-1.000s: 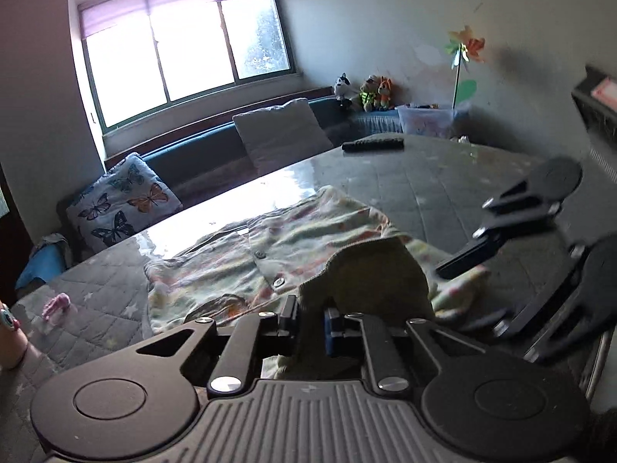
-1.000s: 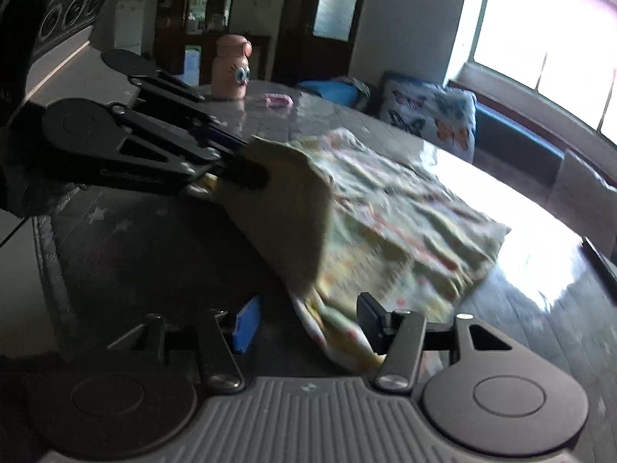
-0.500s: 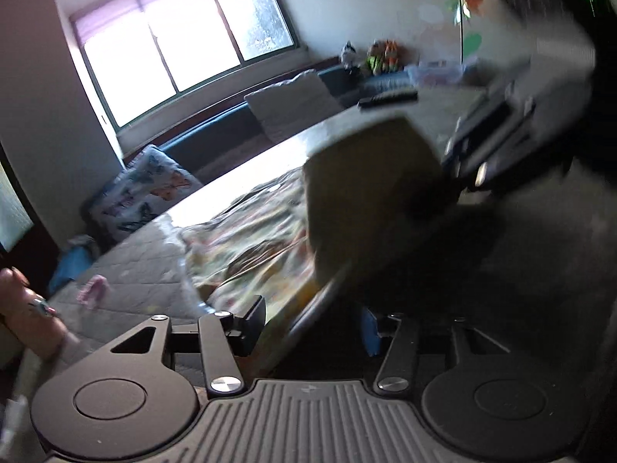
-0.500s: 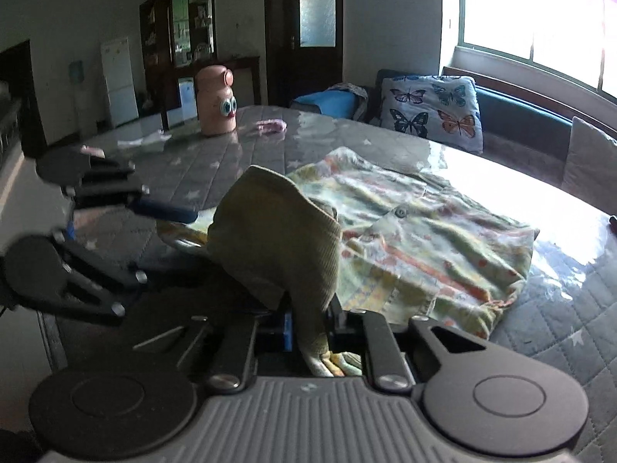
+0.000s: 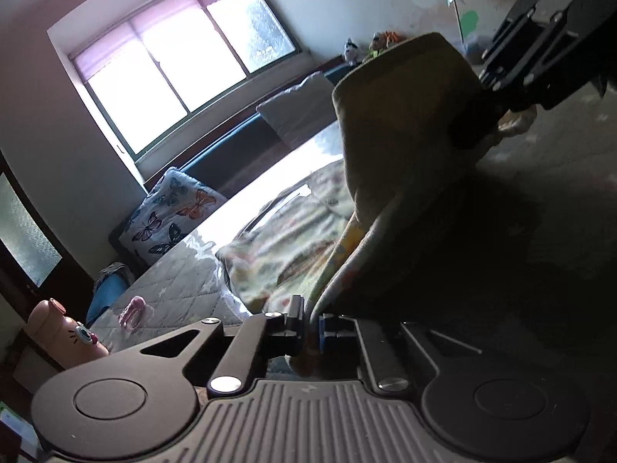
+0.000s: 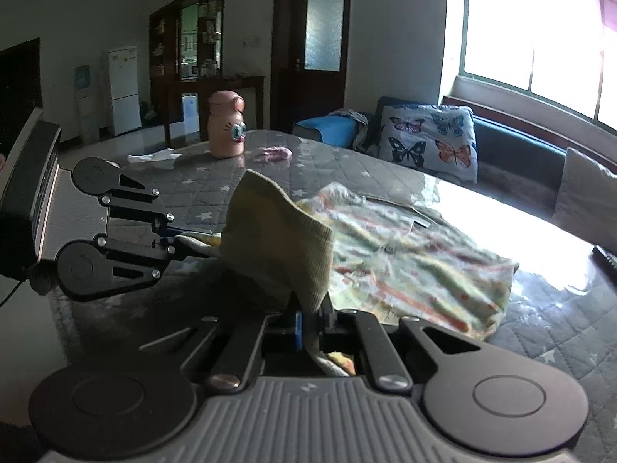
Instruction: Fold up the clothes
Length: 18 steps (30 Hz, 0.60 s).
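A small pale floral garment (image 6: pixel 416 262) with an olive ribbed hem (image 6: pixel 277 239) lies on the grey quilted table (image 6: pixel 347 162). My right gripper (image 6: pixel 310 328) is shut on the hem's near corner. My left gripper (image 5: pixel 310 332) is shut on the other edge of the garment (image 5: pixel 285 254); it also shows in the right wrist view (image 6: pixel 177 239) at the left. Between them the olive hem (image 5: pixel 405 115) is lifted off the table. The right gripper shows at the top right of the left wrist view (image 5: pixel 497 92).
A pink cat-faced bottle (image 6: pixel 225 123) and a small pink item (image 6: pixel 275 152) stand at the table's far side. A dark remote (image 6: pixel 605 258) lies at the right edge. Butterfly cushion (image 6: pixel 428 139) and bench lie beyond, under the window.
The right gripper closed on the hem, then the left regripped the garment's edge after opening. The hem has risen off the table and the left gripper has tilted.
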Tool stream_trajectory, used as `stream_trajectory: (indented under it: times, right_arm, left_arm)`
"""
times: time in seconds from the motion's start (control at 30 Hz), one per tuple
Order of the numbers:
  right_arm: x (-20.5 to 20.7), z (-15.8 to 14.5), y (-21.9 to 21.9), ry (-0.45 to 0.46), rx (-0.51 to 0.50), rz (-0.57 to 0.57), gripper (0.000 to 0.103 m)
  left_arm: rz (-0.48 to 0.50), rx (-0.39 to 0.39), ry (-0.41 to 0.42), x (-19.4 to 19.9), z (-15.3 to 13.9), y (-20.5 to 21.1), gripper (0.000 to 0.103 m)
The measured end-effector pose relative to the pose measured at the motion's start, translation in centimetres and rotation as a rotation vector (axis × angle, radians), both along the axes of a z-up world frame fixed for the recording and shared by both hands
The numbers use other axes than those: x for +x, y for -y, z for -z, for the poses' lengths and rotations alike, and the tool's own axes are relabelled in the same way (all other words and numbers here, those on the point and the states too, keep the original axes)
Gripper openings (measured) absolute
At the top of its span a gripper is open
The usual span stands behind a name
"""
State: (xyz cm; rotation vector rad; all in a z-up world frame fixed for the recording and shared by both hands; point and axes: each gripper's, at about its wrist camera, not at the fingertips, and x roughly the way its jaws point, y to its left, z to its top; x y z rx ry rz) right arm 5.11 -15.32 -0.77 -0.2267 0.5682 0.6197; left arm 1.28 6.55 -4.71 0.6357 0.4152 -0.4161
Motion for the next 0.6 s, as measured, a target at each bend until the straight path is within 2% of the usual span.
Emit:
stream_trajectory:
  times: [0.1,0.27,0.33,0.43,0.6]
  right_arm:
    - [-2.6,-1.6,1.0,0.001,0.011,-0.029,0.006]
    - [-8.1,-4.4,2.3,-0.026,0.004,-0.100,0.006]
    - [-9.0,-4.9,2.6,-0.045,0.001,-0.115,0.006]
    - [-9.0,-5.5,3.1,-0.065,0.003,-0.119,0.006]
    - [-5.1,-6.2,3.8,-0.078,0.033,-0.082,0.006]
  left_arm:
    - [0.011,-0.040,-0.023,-2.8,-1.7,-0.2,0.008]
    - [0.023,-0.133,-0.125,-8.7,-4.7,-0.5,0.008]
    - [0.019,-0.160,-0.151,-10.0,-5.2,-0.5,0.008]
    - [0.025,-0.186,-0.149,-9.9,-6.2,-0.4,0.008]
    - [0.010,-0.209,-0.144,-6.4,-7.4,-0.2,0.008]
